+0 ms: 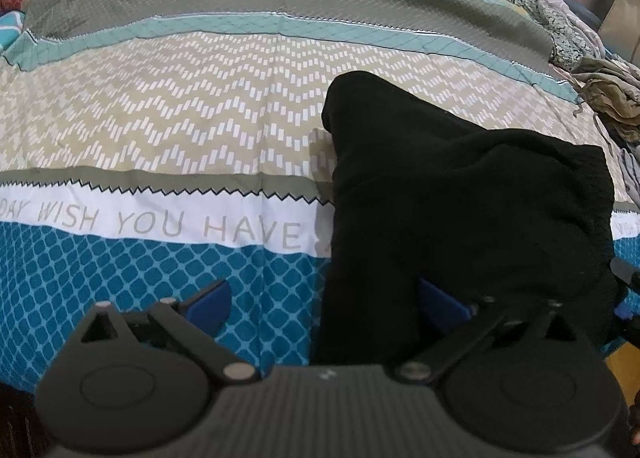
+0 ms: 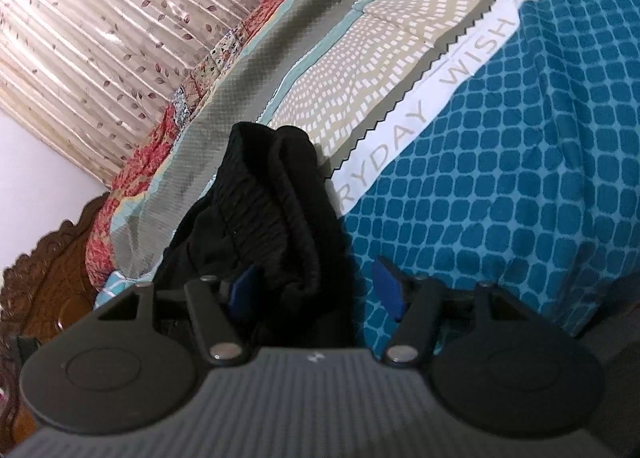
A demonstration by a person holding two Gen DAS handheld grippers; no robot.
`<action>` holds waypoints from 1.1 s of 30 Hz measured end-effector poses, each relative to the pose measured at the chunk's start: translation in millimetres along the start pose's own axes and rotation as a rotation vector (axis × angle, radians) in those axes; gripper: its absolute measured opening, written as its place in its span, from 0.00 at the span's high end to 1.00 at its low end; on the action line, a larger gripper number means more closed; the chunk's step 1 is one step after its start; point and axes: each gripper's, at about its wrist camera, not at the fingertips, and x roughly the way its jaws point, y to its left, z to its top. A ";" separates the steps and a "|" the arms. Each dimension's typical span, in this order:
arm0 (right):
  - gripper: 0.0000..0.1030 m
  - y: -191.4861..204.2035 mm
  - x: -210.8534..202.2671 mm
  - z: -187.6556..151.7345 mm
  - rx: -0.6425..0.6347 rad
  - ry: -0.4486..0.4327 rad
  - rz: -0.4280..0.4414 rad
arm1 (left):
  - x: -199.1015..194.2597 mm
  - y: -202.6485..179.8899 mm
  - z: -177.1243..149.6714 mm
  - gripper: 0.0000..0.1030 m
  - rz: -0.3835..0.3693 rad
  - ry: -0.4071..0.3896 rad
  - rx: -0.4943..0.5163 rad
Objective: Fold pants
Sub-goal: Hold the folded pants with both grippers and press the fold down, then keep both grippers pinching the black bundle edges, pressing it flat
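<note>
The black pants lie bunched on a bed covered by a patterned bedspread, over its teal lattice band, white lettered stripe and beige chevron band.

In the left wrist view the left claw is spread wide, its blue pads far apart. The black cloth drapes down between them and covers most of the right-hand pad, so the fabric sits inside the gap without being pinched.

In the right wrist view the right claw is also parted, with one blue pad clear over the teal lattice and the other half buried in cloth. The ribbed elastic waistband of the pants rises folded between the fingers. A carved wooden headboard and a leaf-print curtain stand beyond the bed's edge. A heap of olive and printed clothes lies at the far right of the bed.
</note>
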 end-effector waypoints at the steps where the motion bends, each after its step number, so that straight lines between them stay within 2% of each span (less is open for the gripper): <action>1: 0.35 -2.4 -0.7 1.1 0.016 0.003 0.008 | 0.4 0.5 0.1 0.00 -0.004 0.004 -0.004; 7: 0.34 -10.9 -4.7 6.4 0.067 0.019 0.042 | 5.0 4.6 0.0 0.00 -0.031 0.030 -0.030; 14: 0.23 -18.2 -7.3 10.4 0.118 0.034 0.101 | 10.3 12.3 -2.2 0.00 -0.075 0.043 -0.065; 27: 0.23 -18.6 -9.4 13.5 0.108 0.046 0.101 | 12.8 19.9 -6.0 0.00 -0.118 0.025 -0.115; 33: 0.23 -19.8 -7.8 12.0 0.148 0.033 0.102 | 12.3 19.2 -7.7 0.00 -0.117 0.015 -0.113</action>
